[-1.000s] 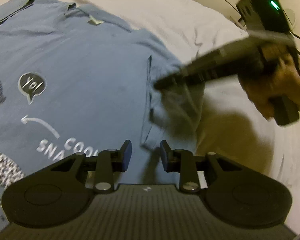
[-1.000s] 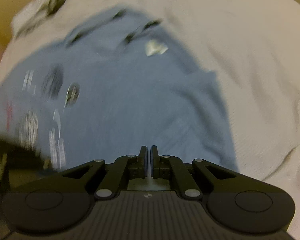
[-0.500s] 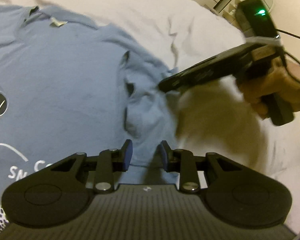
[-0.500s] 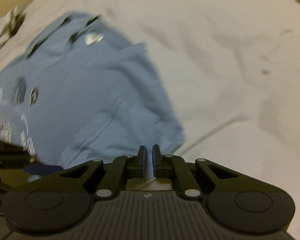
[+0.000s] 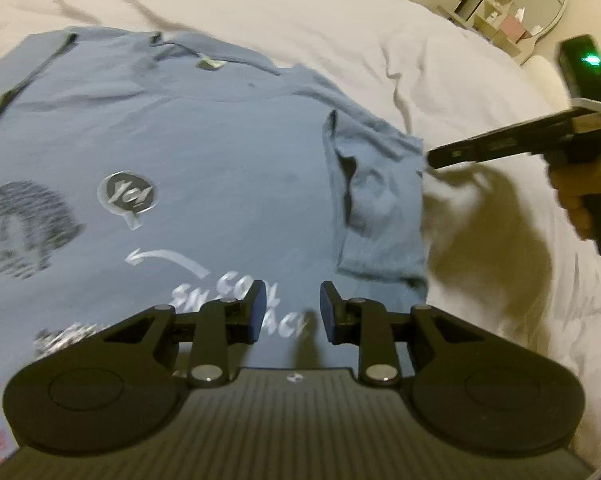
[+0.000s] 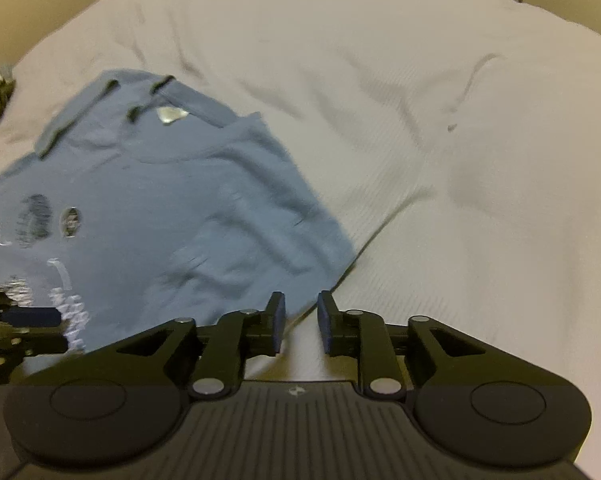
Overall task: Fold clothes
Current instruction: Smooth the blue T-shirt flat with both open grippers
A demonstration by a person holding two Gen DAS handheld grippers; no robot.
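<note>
- Blue cotton T-shirt with white printed lettering (image 5: 204, 152) lay spread flat, print up, on the white bedcover (image 5: 380, 32), ahead of and under both tools.
- Left gripper (image 5: 293, 304): jaws apart, holding nothing, poised over the "COOL" lettering on the shirt's chest.
- Right gripper (image 6: 301, 320): jaws parted with only bedcover visible between them, nothing clamped; it sat just off the shirt's edge (left-wrist view showed its tip right beside the sleeve, contact unclear from blur).
- Short blue sleeve (image 5: 380, 200) lay rumpled and partly folded in toward the body, ahead-right of the left gripper.
- Step judged: early in the fold, sleeve being tucked in on the right gripper's side; no body fold yet.
- Next move likely called for flattening the sleeve, then gripping the shirt's side edge to carry it across (pinch one layer only).
</note>
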